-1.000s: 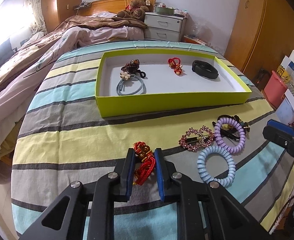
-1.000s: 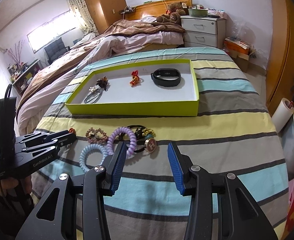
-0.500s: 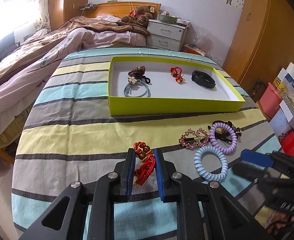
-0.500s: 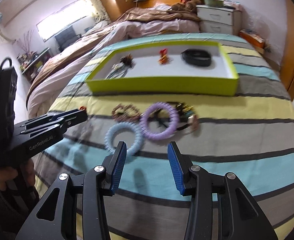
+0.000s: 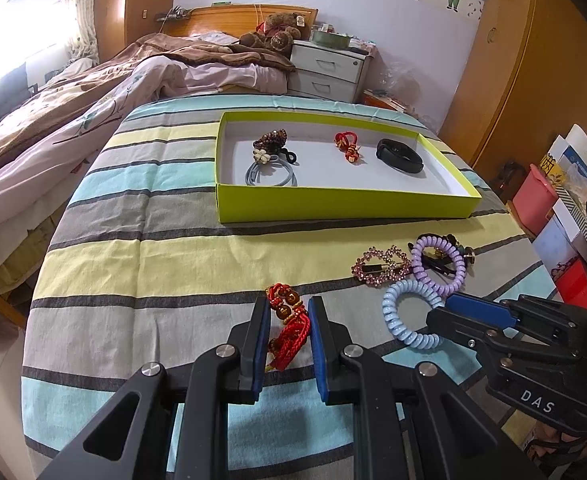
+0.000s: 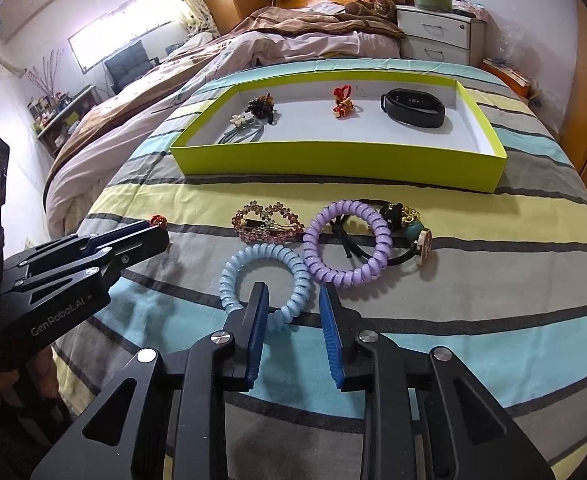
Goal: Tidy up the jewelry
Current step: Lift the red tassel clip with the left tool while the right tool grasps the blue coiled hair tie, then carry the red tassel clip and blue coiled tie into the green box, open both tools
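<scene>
My left gripper (image 5: 289,306) is shut on a red tassel charm with amber beads (image 5: 287,326) and holds it over the striped bedspread. My right gripper (image 6: 293,296) is open, its jaws either side of the near rim of a blue spiral hair tie (image 6: 267,276); that tie also shows in the left wrist view (image 5: 409,312). Beside it lie a purple spiral tie (image 6: 347,240), a pink rhinestone clip (image 6: 267,220) and a black tie with gold charms (image 6: 405,220). A lime-green tray (image 6: 333,158) holds a black band (image 6: 411,108), a red knot (image 6: 341,100) and grey hair ties (image 6: 245,128).
The striped bedspread (image 5: 145,256) covers a raised surface that drops off at left and right. A second bed with pink and brown bedding (image 5: 93,108) lies to the left. A white nightstand (image 5: 329,72) stands behind. Boxes and a pink bin (image 5: 533,196) stand at the right.
My right gripper has moved left and forward to the blue spiral tie, its jaws now around the tie's near rim. My left gripper has lifted, still holding the red charm.
</scene>
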Demonstrator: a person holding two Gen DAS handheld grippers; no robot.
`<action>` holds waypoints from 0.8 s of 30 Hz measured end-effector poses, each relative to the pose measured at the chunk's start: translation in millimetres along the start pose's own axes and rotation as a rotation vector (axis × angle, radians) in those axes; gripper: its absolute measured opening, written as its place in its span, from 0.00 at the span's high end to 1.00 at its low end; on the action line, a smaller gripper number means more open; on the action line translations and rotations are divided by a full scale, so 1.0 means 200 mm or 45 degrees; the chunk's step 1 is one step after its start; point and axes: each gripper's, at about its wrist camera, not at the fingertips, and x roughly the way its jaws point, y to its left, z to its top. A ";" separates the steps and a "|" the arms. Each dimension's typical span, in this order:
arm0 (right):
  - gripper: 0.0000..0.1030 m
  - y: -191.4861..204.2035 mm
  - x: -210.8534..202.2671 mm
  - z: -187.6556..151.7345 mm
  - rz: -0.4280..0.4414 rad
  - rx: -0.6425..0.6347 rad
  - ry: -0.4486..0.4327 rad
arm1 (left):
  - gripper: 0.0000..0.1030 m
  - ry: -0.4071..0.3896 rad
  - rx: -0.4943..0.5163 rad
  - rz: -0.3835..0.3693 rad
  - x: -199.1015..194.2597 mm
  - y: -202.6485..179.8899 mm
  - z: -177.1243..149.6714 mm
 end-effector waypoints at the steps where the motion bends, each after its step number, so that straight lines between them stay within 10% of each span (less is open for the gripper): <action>1: 0.75 0.01 0.00 0.00 -0.009 -0.007 0.003 | 0.81 -0.002 0.000 -0.001 0.00 0.00 0.00; 24: 0.91 0.03 -0.05 0.01 -0.065 -0.079 -0.032 | 0.81 -0.018 0.012 -0.014 -0.04 -0.03 0.00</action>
